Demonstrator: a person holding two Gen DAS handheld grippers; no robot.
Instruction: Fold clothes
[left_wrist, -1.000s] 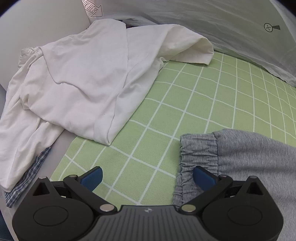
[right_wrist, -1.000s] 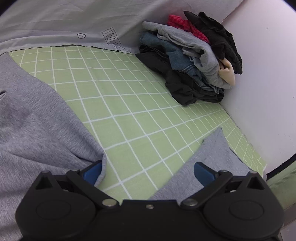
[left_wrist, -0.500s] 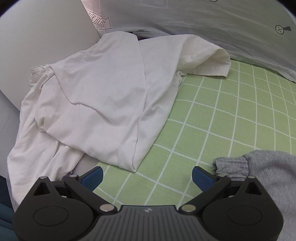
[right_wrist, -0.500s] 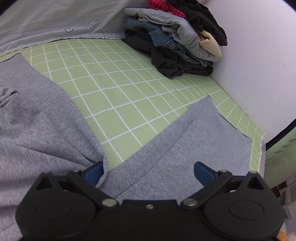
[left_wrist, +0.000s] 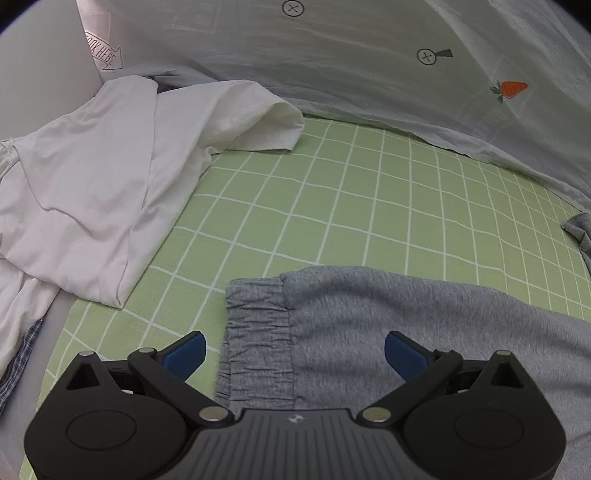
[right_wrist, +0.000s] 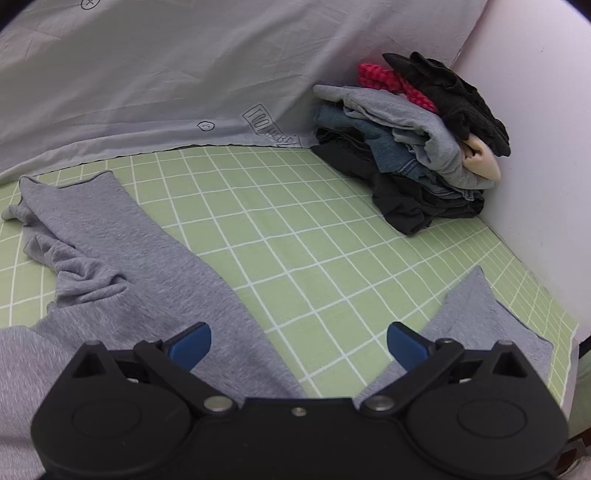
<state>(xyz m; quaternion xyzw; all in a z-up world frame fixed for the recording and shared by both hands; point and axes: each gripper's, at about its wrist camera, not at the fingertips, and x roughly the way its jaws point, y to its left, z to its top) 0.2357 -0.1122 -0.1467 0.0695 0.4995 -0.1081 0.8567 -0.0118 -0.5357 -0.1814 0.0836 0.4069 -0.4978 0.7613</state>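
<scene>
I see my left gripper (left_wrist: 293, 352) with its blue fingers spread wide apart, empty, poised over the elastic waistband (left_wrist: 256, 332) of the grey sweatpants (left_wrist: 388, 332), which lie flat on the green grid sheet (left_wrist: 351, 206). A crumpled white shirt (left_wrist: 103, 184) sits left of the waistband, partly off the sheet. My right gripper (right_wrist: 298, 341) is likewise spread and empty, above the bare sheet between the two trouser legs (right_wrist: 122, 251), with a heap of mixed clothes (right_wrist: 410, 147) far beyond, against the wall.
</scene>
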